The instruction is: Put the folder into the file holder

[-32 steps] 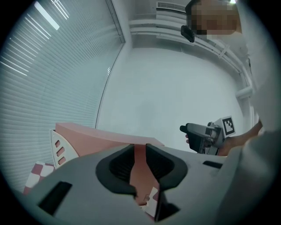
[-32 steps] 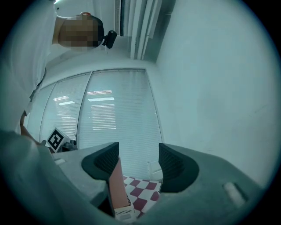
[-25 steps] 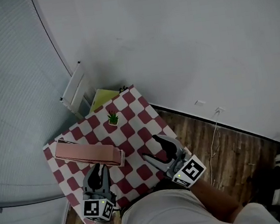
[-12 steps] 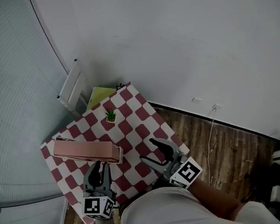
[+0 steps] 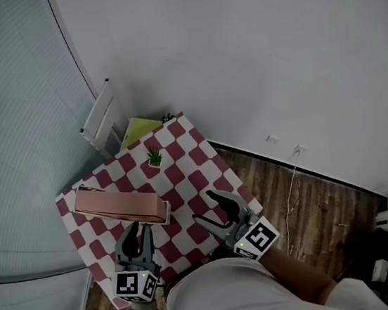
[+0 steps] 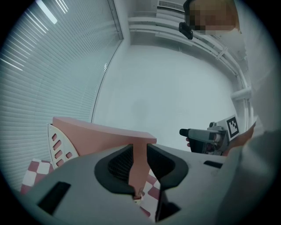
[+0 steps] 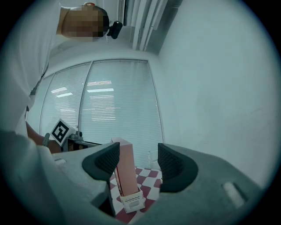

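The pink folder (image 5: 119,204) stands on the checkered table (image 5: 182,173) against the white slotted file holder (image 6: 59,147); whether it is seated inside cannot be told. The left gripper (image 5: 138,229) pinches its near edge. The right gripper (image 5: 204,207) is spread and empty. Judged step: insertion. Next: confirm seating, then release.

The head view looks steeply down from well above the pink folder (image 5: 120,205). It takes in the whole checkered surface (image 5: 183,180), the left gripper (image 5: 138,233) and right gripper (image 5: 205,208) on the folder's near side, and the floor (image 5: 305,193) and wall (image 5: 252,58) beyond it.

The left gripper view sits low and very close. It looks along its fingers (image 6: 118,165) at the folder's long side, facing the wall and blinds (image 6: 52,66) behind it. The right gripper shows to the folder's right.

The right gripper view looks level across the surface at the folder's narrow end, from a little farther back, toward the blinds.

All three views share the folder and the checkered surface around it.
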